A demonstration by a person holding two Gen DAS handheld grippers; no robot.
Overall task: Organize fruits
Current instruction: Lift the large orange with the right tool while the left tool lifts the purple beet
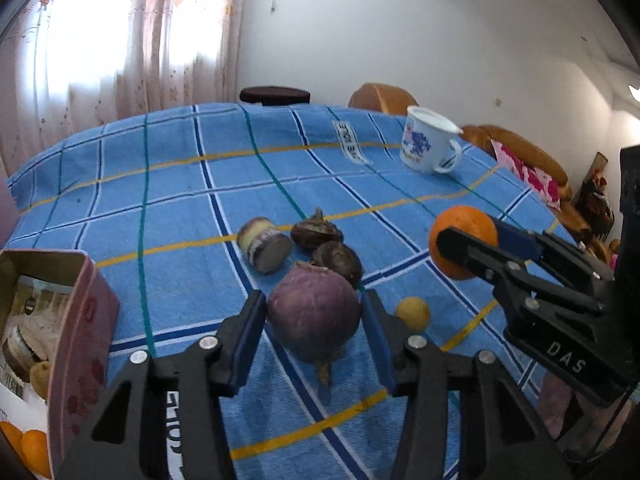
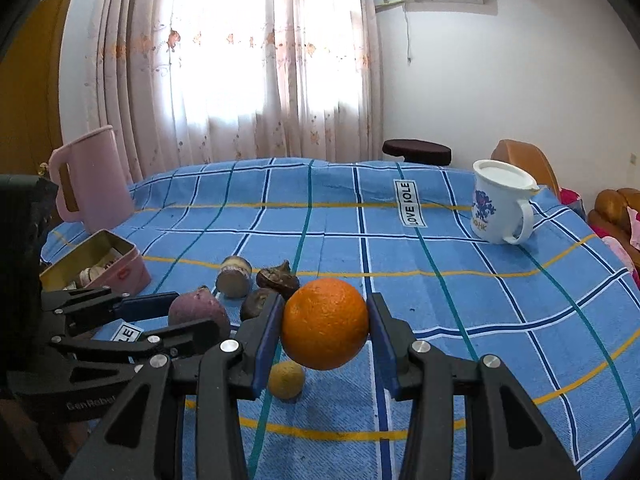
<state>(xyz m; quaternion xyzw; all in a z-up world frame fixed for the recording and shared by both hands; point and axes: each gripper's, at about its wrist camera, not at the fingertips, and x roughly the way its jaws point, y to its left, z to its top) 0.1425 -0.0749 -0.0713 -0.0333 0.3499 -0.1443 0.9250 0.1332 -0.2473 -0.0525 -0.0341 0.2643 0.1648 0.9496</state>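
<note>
The left tongs (image 1: 314,320) have their pads on both sides of a round purple fruit (image 1: 314,318), which sits on the blue checked cloth (image 1: 180,184) of the desk. The right tongs (image 2: 326,326) are clenched on an orange (image 2: 325,323) and hold it up off the cloth.

At the near left stands an open pink tin box (image 2: 120,276). Inside it is a picture card and a small brownish fruit (image 1: 40,378). Two oranges (image 1: 28,450) show at the near left edge, just beside the box.

A little yellow fruit (image 1: 413,313) lies on the cloth. Two dark brown fruits (image 1: 326,246) and a small jar (image 1: 264,244) on its side lie just beyond the purple fruit.

Far right stands a white mug (image 2: 500,202) with a lid on. Far left stands a pink jug (image 2: 90,180); I cannot tell what is in it.
</note>
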